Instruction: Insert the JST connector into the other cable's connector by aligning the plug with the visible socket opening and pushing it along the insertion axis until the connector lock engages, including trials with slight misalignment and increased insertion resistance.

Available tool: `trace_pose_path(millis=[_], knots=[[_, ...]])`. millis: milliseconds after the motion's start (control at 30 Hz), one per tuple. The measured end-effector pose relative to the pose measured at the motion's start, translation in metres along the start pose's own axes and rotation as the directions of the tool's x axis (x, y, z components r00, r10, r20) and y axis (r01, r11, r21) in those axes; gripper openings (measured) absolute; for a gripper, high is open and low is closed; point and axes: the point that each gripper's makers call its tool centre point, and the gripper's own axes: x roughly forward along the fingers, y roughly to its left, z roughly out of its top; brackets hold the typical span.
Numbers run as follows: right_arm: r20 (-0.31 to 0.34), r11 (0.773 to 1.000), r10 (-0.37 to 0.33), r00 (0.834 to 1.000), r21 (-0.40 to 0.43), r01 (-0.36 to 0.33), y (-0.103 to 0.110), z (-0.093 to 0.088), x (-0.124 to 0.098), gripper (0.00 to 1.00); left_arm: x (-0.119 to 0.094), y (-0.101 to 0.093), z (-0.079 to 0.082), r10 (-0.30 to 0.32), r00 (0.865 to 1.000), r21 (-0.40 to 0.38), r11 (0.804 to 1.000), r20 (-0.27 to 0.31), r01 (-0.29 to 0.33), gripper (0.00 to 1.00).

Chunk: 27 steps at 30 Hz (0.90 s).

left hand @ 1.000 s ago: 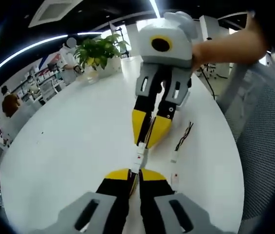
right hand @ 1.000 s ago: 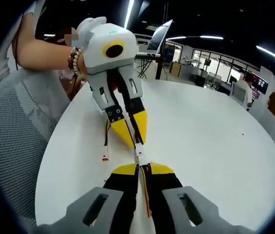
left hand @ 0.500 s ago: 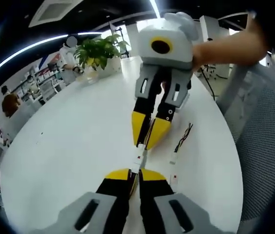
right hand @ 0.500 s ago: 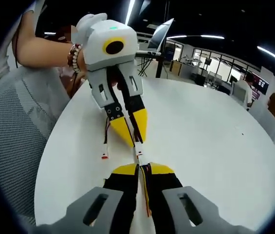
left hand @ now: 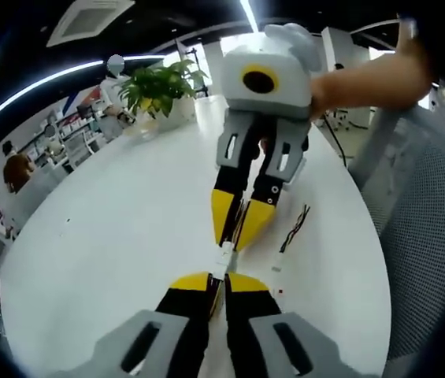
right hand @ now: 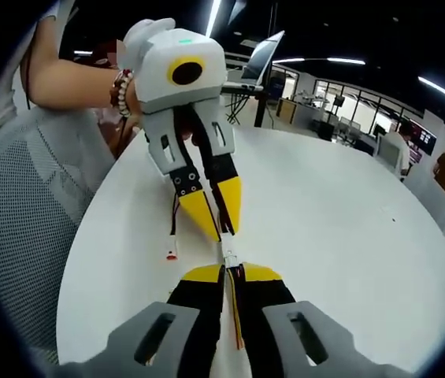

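1. Both claws are closed, each pinching one half of the cable pair. In the left gripper view the left claw [left hand: 220, 282] holds the white connector [left hand: 224, 258] at its tips, and the right claw [left hand: 236, 232] meets it from the far side. The joint hangs just above the white tabletop [left hand: 120, 236].
2. In the right gripper view the right claw [right hand: 231, 274] grips its plug [right hand: 228, 253], with wires trailing back between the jaws. The left claw [right hand: 216, 224] faces it nose to nose.
3. I cannot tell whether the lock has caught, because the seam is too small to read.
4. Risk: the claws look slightly angled to each other. Pushing off-axis could jam the plug or bend its pins.
5. Risk: each grip is narrow and at the tips, so extra resistance could make a housing slip or twist.
6. A spare cable [left hand: 291, 232] lies near on the tabletop, and a low hand could snag it.
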Motion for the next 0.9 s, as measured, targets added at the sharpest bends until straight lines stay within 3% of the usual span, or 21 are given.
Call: trace_pose_path(millis=[300,500,900], knots=[[0.004,1.0,0.007,1.0,0.015,-0.007,0.0016,0.0009,0.0017,0.04,-0.0004,-0.0012,-0.0009,0.009,1.0,0.01,1.0,-0.017,-0.009,0.0],[0.023,0.999,0.0,1.0,0.034,-0.001,-0.0011,0.0024,-0.0008,0.04,-0.0006,0.0011,0.0042,0.013,1.0,-0.027,1.0,0.016,-0.013,0.0],[0.035,0.998,0.003,0.999,0.056,-0.005,-0.0018,0.0031,-0.0007,0.03,-0.0007,0.0019,0.0037,0.013,1.0,-0.048,0.999,0.021,-0.012,0.0]])
